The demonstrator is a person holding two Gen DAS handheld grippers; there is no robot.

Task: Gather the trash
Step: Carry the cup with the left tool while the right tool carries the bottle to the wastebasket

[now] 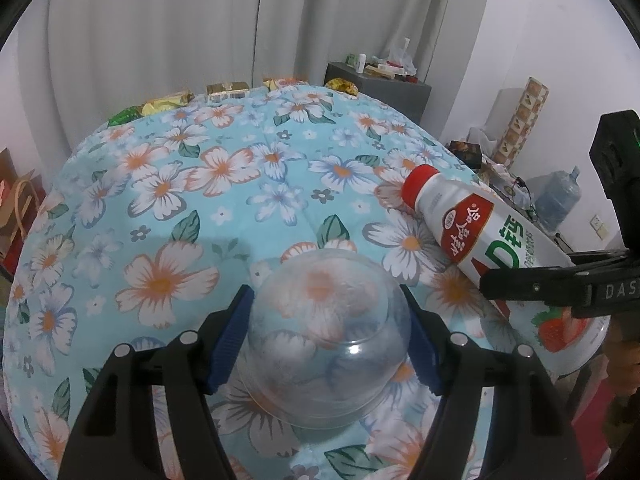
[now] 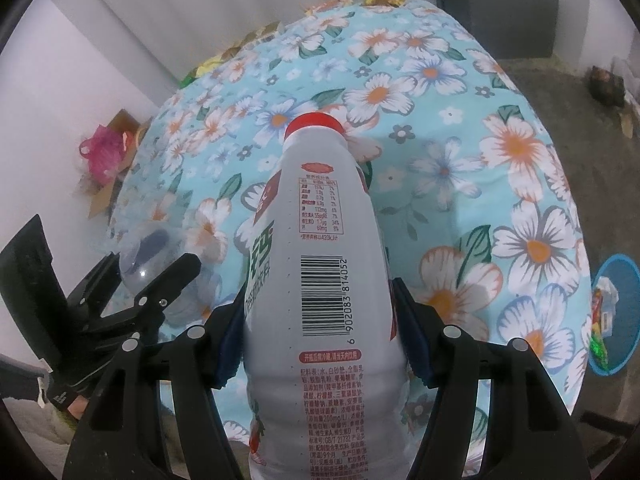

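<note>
My left gripper (image 1: pixel 328 322) is shut on a clear plastic cup (image 1: pixel 328 344), bottom pointing forward, over the floral tablecloth (image 1: pixel 200 184). My right gripper (image 2: pixel 318 332) is shut on a white drink bottle (image 2: pixel 320 280) with a red cap (image 2: pixel 314 122), cap pointing forward over the table. In the left wrist view the bottle (image 1: pixel 480 232) lies across the right side, with the right gripper (image 1: pixel 532 286) clamped on it. In the right wrist view the left gripper (image 2: pixel 152 284) and the cup (image 2: pixel 140 264) show at lower left.
Snack wrappers (image 1: pixel 168 104) lie along the table's far edge. A blue bin (image 2: pixel 616 316) holding trash stands on the floor to the right. A grey cabinet (image 1: pixel 380 84) and a water jug (image 1: pixel 558 196) stand beyond. A cardboard box with a pink bag (image 2: pixel 104 152) sits at left.
</note>
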